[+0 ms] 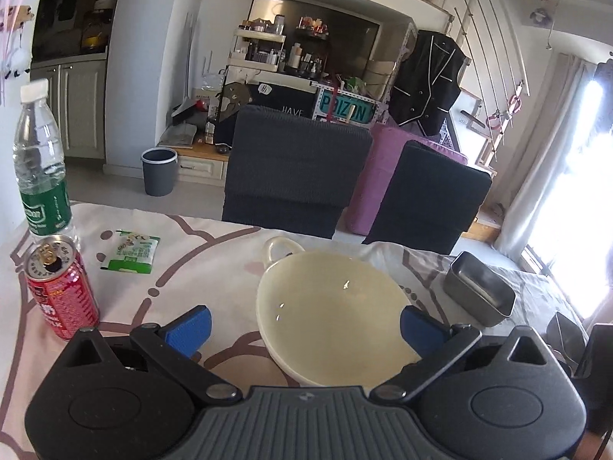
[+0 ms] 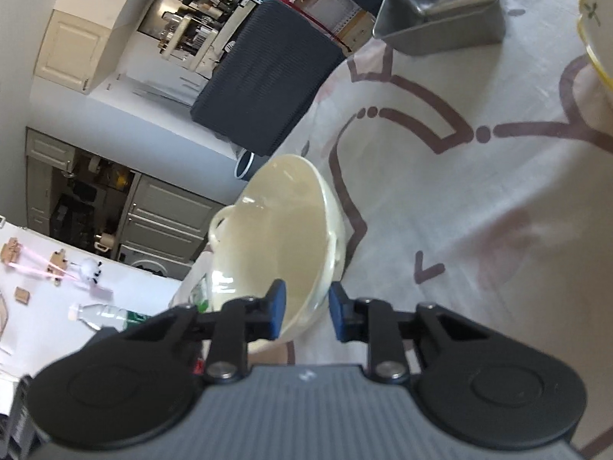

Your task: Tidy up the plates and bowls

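Observation:
A cream bowl [image 1: 329,314] with a loop handle sits on the tablecloth. My left gripper [image 1: 304,326] is open, its blue pads [image 1: 189,329] wide apart, with the bowl's near rim between them but untouched. In the right wrist view the same bowl [image 2: 276,237] lies ahead. My right gripper [image 2: 304,308] is partly closed astride the bowl's rim, one pad [image 2: 277,306] inside and one outside; small gaps show, so it does not grip. A second pale dish [image 2: 597,34] with a yellow rim peeks in at the right edge.
A steel rectangular tin [image 1: 479,291] stands right of the bowl and also shows in the right wrist view [image 2: 444,11]. A red can [image 1: 61,287], a water bottle [image 1: 40,165] and a green snack packet [image 1: 130,255] stand at the left. Two dark chairs [image 1: 295,168] line the far edge.

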`<action>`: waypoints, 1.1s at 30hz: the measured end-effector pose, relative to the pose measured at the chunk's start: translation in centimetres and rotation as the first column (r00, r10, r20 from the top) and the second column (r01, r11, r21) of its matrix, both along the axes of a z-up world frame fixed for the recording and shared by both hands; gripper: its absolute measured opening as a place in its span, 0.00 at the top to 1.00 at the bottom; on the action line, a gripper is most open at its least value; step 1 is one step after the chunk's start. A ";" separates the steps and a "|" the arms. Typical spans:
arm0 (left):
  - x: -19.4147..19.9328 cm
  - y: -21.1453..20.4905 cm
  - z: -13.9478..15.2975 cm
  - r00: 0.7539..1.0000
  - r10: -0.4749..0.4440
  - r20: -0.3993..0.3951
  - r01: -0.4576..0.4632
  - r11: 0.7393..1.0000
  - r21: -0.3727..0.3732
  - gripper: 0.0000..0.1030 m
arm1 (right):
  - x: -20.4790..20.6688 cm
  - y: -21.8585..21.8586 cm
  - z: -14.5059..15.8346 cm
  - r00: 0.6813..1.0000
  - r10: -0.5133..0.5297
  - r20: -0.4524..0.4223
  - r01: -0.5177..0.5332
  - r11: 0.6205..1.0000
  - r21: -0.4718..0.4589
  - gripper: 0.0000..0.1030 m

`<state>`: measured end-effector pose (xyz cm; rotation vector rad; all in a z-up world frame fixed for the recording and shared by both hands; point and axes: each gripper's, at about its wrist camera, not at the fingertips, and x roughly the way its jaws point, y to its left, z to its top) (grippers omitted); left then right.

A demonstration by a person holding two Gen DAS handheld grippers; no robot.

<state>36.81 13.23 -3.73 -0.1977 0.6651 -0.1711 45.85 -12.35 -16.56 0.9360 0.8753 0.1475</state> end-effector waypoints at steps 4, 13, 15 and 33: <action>0.4 0.0 -0.8 1.000 -0.006 -0.012 0.006 1.000 -0.007 0.01 | 0.0 0.1 -0.4 1.000 0.026 0.013 -0.026 0.999 -0.029 0.86; 1.2 -0.6 -2.1 0.998 -0.038 -0.057 0.037 0.999 -0.014 0.12 | 0.2 -6.4 1.1 0.997 0.063 0.053 -0.053 0.985 -0.164 0.90; 1.8 -0.7 -2.6 0.996 -0.039 -0.078 0.036 0.998 -0.043 0.20 | 0.8 -8.0 1.4 0.996 0.063 0.066 -0.048 0.976 -0.213 0.91; 6.5 -1.8 -8.1 0.972 -0.020 -0.236 -0.015 0.989 -0.147 0.76 | 3.2 -8.0 2.1 0.961 0.263 0.084 -0.215 0.905 -0.367 0.74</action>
